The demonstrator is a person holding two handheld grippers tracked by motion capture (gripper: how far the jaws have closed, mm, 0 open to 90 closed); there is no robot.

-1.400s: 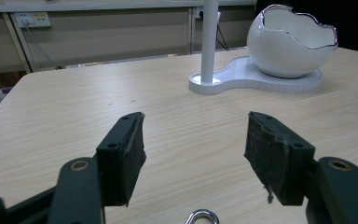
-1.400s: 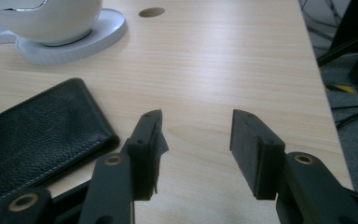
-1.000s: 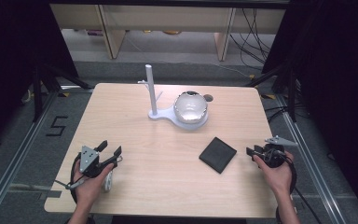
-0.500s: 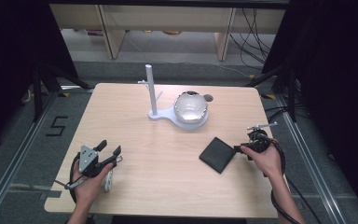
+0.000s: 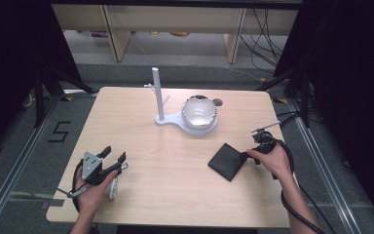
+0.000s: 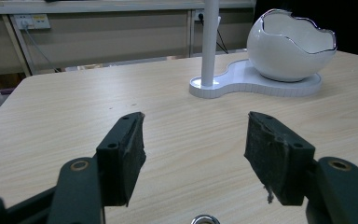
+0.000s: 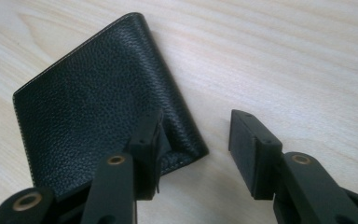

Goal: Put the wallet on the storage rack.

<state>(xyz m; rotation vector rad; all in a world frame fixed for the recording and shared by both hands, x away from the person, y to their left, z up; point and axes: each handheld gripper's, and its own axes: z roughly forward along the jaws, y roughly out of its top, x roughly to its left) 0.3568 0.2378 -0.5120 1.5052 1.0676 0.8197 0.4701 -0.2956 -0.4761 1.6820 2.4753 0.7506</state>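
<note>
A black leather wallet [image 5: 229,161] lies flat on the right half of the wooden table [image 5: 175,185]. My right gripper [image 5: 247,154] sits at the wallet's right corner, low over the table. In the right gripper view the wallet [image 7: 98,107] has its corner reaching into the gap of my right gripper [image 7: 196,123]. One jaw hangs over the leather and the other over bare wood; the jaws have just been opening and press on nothing. My left gripper [image 5: 115,153] rests open near the front left edge. In the left gripper view my left gripper [image 6: 196,126] holds nothing.
A white stand with an upright post [image 5: 157,92] and an egg-shaped white bowl [image 5: 199,112] sits at the table's far middle, with the bowl [image 6: 289,46] ahead of the left jaws. Cables [image 5: 292,204] trail off the right edge. Shelving stands behind the table.
My right hand has moved left from the table's right edge to the wallet's corner. The left hand and gripper have stayed put.
</note>
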